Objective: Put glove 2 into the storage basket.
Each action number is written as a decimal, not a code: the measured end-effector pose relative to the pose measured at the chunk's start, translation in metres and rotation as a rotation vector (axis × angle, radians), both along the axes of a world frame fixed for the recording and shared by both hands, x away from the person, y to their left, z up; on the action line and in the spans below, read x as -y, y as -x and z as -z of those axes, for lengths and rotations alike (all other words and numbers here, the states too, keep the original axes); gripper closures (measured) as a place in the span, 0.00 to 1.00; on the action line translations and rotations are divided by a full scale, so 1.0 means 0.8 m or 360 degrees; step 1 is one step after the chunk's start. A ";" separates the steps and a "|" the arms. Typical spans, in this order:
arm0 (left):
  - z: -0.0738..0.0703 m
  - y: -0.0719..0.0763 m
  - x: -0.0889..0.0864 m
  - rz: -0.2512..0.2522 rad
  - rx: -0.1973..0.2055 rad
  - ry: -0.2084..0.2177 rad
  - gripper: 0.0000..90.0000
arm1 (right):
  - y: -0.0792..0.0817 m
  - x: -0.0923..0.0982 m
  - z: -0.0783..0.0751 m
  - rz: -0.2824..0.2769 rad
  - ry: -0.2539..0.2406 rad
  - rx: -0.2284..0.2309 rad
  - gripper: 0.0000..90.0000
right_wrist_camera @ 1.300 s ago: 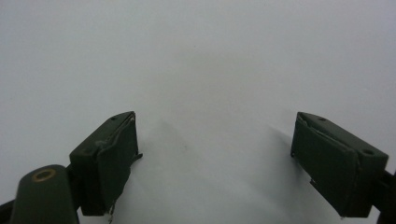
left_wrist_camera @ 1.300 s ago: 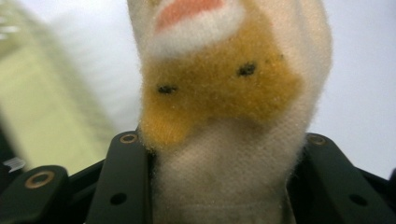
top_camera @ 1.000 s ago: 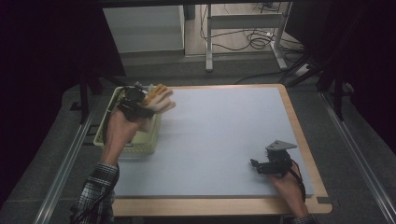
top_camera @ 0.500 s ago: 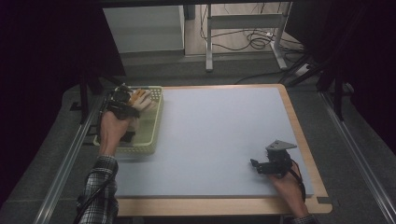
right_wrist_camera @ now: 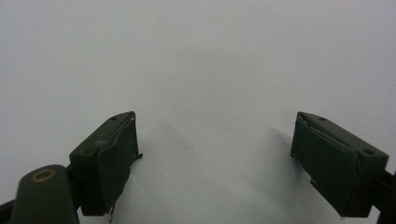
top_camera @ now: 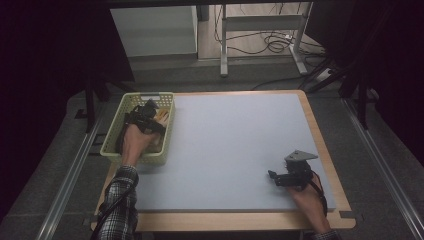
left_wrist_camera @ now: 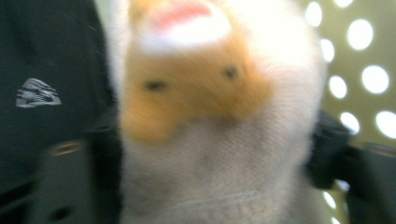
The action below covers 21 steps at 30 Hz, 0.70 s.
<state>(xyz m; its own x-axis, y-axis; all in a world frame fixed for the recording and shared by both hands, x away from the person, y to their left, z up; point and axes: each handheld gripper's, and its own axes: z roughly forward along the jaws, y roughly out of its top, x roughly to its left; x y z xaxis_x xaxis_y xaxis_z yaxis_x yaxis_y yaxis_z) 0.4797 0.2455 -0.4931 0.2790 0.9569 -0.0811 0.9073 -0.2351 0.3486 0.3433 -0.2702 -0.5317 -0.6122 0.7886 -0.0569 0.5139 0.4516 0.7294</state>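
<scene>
Left forearm: checked black-and-white flannel sleeve (top_camera: 117, 210), cuff buttoned at wrist. Right wrist bare, no sleeve visible.

Left black handheld gripper (top_camera: 148, 114): bulky matte body, black cable (top_camera: 107, 215) trailing back along sleeve.

Right black handheld gripper (top_camera: 274, 176): grey three-cornered plate (top_camera: 300, 156) on top, black cable looping past wrist. Close up: two blocky dark-green-black jaw pads (right_wrist_camera: 109, 161), scuffed edges, small screw recesses, brass-coloured rivet (right_wrist_camera: 43, 175) on left linkage.

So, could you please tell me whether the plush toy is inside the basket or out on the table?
Inside. The high view shows the plush toy within the basket walls, at the left tongs.
</scene>
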 end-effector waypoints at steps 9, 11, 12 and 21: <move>-0.064 0.023 -0.022 -0.0025 0.0202 0.0066 0.17 | 0.000 0.000 0.000 -0.0001 0.0002 0.0001 0.16; -0.072 0.027 -0.029 -0.0041 0.0237 0.0055 0.33 | 0.000 0.000 0.000 0.0000 0.0003 0.0001 0.16; -0.072 0.029 -0.031 -0.0052 0.0230 0.0027 0.44 | 0.000 0.000 0.000 -0.0001 0.0003 0.0001 0.16; -0.009 0.008 -0.029 -0.0108 0.0057 -0.0212 0.87 | 0.000 0.000 0.000 0.0000 -0.0001 -0.0001 0.16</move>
<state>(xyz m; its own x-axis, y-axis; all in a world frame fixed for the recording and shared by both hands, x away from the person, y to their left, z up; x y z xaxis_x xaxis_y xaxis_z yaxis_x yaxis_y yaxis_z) 0.4729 0.2688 -0.4858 0.2138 0.9752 0.0565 0.9103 -0.2199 0.3508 0.3434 -0.2702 -0.5318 -0.6121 0.7888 -0.0562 0.5145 0.4512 0.7292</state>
